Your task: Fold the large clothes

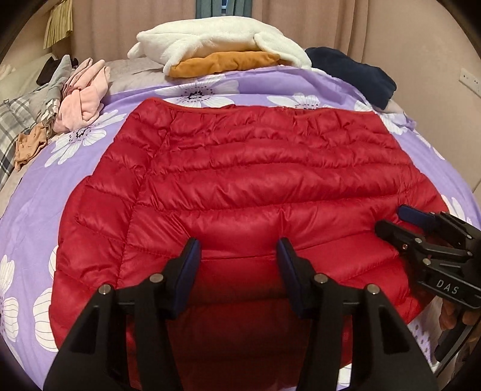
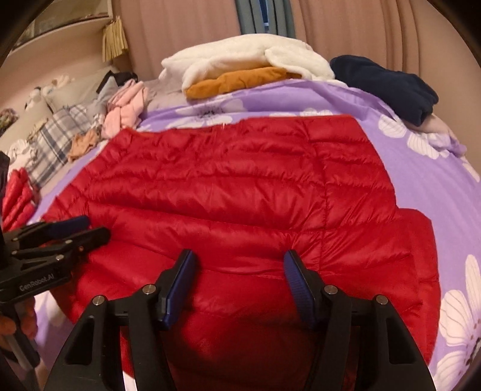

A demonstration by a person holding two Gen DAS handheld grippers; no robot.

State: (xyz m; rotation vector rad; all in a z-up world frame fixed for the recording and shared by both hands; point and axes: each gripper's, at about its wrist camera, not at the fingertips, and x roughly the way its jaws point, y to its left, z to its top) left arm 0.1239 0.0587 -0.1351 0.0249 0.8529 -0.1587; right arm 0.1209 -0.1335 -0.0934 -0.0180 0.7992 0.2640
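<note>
- Red puffer jacket (image 1: 240, 180) lies flat on the bed, on a purple bedspread w/ white flowers (image 1: 39, 192); quilted side up, far hem straight, near edge bunched under both grippers.
- Left gripper (image 1: 239, 252): pointing down at the jacket's near edge, jaws apart. A ridge of red fabric sits btwn the blue pads (image 1: 188, 264), but pads don't look pressed onto it.
- Right gripper (image 2: 239, 264): same pose further right on the near edge, jaws apart, red fabric btwn them, no clamp visible.
- Each gripper shows in the other's view, low at the side, w/ part of a hand (image 1: 454, 312) on its handle.
- A side panel of the jacket is folded inward at left in left wrist view; a similar seam line shows at right in right wrist view.
- Far side of bed: white fleece (image 1: 222, 39) stacked on an orange-brown garment (image 1: 225, 61), navy garment (image 1: 354, 75) just to the right.
- Left side: pink clothes (image 1: 84, 93), tan item (image 1: 30, 147) nearer, plaid pillow (image 2: 51, 141) at the edge.
- Another red quilted piece (image 2: 18, 195) at far left in right wrist view.
- Beige curtains (image 1: 330, 21) behind.
</note>
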